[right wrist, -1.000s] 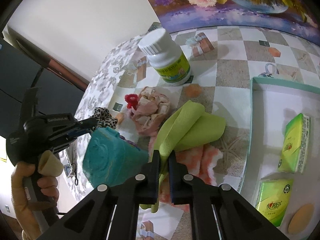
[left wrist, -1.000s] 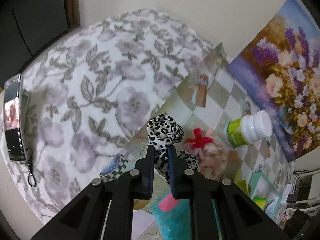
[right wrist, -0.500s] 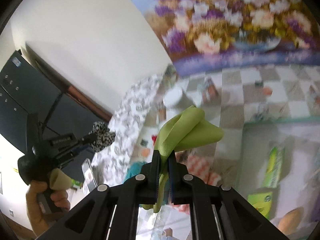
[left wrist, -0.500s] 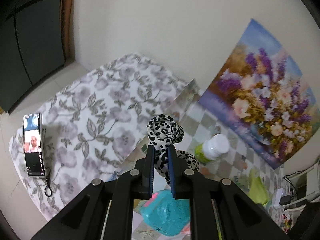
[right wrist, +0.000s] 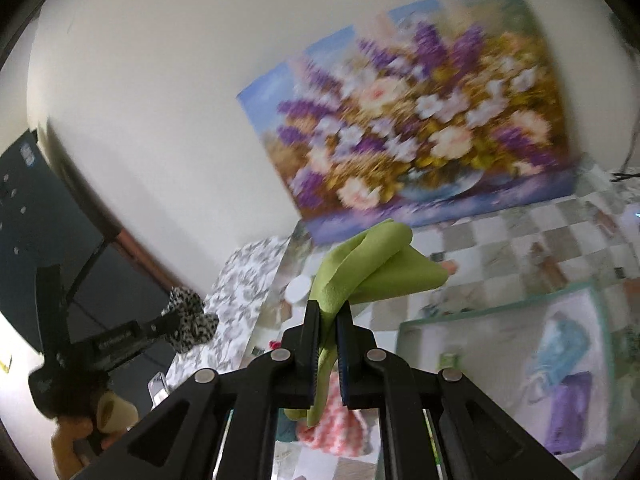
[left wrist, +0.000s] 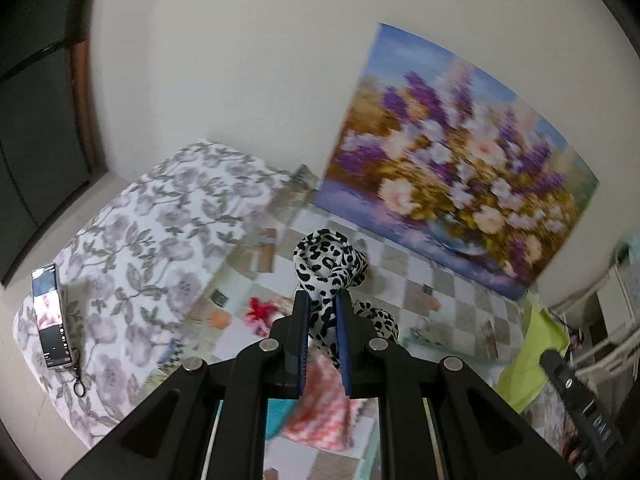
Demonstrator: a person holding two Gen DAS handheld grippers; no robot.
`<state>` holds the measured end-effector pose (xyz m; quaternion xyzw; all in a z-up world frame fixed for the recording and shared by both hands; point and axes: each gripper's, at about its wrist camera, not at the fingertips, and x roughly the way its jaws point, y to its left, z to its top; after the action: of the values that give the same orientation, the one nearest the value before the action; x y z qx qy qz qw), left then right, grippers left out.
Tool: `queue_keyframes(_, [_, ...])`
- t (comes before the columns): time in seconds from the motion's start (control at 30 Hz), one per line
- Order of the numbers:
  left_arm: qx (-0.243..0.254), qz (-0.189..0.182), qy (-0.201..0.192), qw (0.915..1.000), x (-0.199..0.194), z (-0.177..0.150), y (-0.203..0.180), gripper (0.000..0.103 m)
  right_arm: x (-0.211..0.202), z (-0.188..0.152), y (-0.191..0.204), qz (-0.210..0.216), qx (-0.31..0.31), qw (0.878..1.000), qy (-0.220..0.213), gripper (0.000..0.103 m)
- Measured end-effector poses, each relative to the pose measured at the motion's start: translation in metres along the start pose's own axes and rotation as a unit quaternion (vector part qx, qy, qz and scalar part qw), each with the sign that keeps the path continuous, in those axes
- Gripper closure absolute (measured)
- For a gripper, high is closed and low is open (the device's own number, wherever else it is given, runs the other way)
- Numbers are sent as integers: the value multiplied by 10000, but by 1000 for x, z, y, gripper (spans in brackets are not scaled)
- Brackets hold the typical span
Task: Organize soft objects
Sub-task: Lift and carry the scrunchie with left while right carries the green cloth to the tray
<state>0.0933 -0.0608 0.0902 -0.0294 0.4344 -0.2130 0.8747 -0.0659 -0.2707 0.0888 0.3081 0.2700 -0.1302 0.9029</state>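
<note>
My left gripper point(left wrist: 321, 304) is shut on a black-and-white leopard-print scrunchie point(left wrist: 328, 260), held high above the checkered table point(left wrist: 448, 284). My right gripper point(right wrist: 328, 312) is shut on a lime-green cloth point(right wrist: 372, 268), also lifted well off the table. In the right wrist view the left gripper point(right wrist: 170, 322) shows at the left with the scrunchie point(right wrist: 190, 320) bunched at its tips. The green cloth point(left wrist: 536, 356) appears at the right edge of the left wrist view. Below lie a pink-and-white checked cloth point(left wrist: 320, 408), a teal cloth point(left wrist: 280, 416) and a pink scrunchie with a red bow point(left wrist: 264, 312).
A flower painting point(left wrist: 452, 168) leans on the wall behind the table. A floral-covered bed point(left wrist: 152, 264) with a phone point(left wrist: 50, 316) lies to the left. A white tray point(right wrist: 508, 364) with a green rim holds packets at the right. A white-capped bottle point(right wrist: 298, 292) stands near the bed.
Both grippers have risen from just above the table, carrying the scrunchie and the green cloth. The table items now look smaller and farther below, and the wall and painting fill more of both views.
</note>
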Motion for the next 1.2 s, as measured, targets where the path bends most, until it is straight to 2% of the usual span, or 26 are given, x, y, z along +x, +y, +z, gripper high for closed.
queue_keyframes(0.27, [365, -93, 219, 9990, 7, -23, -43, 90, -30, 7, -38, -655, 198, 9973, -274, 95])
queue_keyframes(0.43, [521, -163, 382, 9978, 17, -35, -65, 90, -45, 9, -63, -1243, 275, 9912, -368, 95])
queue_keyframes(0.57, [674, -245, 613, 9955, 31, -49, -85, 90, -53, 10, -86, -1529, 402, 9867, -368, 95])
queue_keyframes(0.9, [843, -264, 1005, 9910, 65, -70, -118, 90, -56, 7, -118, -1792, 550, 9820, -219, 95])
queue_keyframes(1.2, [763, -180, 1427, 9867, 107, -80, -115, 90, -48, 4, -136, -2031, 573, 9774, -94, 95])
